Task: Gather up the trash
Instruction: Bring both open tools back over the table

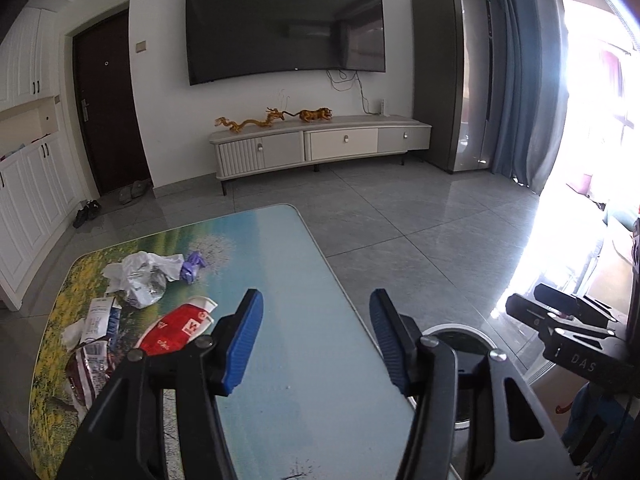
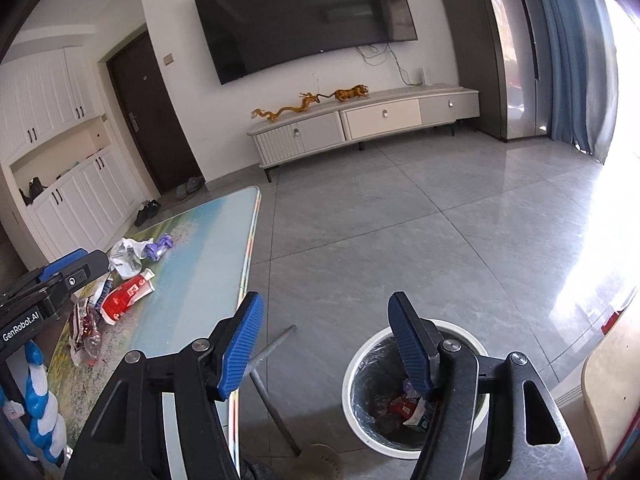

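Both my jaws open, empty. Red wrapper (image 1: 178,330) lies left of my left gripper (image 1: 316,342), long axis diagonal; left nearer, right gripper (image 2: 326,344) over bin (image 2: 360,364).

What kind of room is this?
Most likely a home living room: a big TV hangs on the wall above a low cabinet, and a front door has shoes beside it.

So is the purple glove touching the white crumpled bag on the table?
Touching. In the left wrist view the purple glove lies right against the edge of the white crumpled bag on the table, with no gap showing between them.
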Action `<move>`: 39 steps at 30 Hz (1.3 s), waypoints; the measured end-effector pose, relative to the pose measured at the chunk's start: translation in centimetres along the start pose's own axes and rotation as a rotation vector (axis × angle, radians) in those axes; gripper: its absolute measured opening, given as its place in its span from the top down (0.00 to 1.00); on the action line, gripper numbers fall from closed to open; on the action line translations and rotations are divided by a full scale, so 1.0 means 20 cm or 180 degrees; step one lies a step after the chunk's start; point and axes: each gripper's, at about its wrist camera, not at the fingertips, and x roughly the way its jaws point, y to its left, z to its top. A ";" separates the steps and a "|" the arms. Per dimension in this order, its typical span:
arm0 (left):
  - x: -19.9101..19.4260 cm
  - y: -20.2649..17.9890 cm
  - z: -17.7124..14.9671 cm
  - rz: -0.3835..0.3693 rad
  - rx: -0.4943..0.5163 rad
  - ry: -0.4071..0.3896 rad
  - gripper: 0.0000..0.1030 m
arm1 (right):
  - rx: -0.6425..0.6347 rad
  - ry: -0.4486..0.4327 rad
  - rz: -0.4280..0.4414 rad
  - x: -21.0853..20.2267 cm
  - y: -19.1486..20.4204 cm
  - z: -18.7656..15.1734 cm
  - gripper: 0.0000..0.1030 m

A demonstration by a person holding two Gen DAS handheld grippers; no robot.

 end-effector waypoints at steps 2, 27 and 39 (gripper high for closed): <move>-0.03 0.06 -0.01 0.0045 -0.0044 -0.0012 0.47 | -0.0048 -0.0018 0.0047 0.00 0.05 0.01 0.35; -0.18 1.01 -0.42 0.0489 -0.0864 0.0207 0.46 | -0.0606 0.0133 0.0660 0.18 0.64 0.04 0.30; -0.02 1.44 -0.38 0.0451 -0.1165 0.0479 0.32 | -0.0710 0.0581 0.1089 0.46 0.94 0.01 0.30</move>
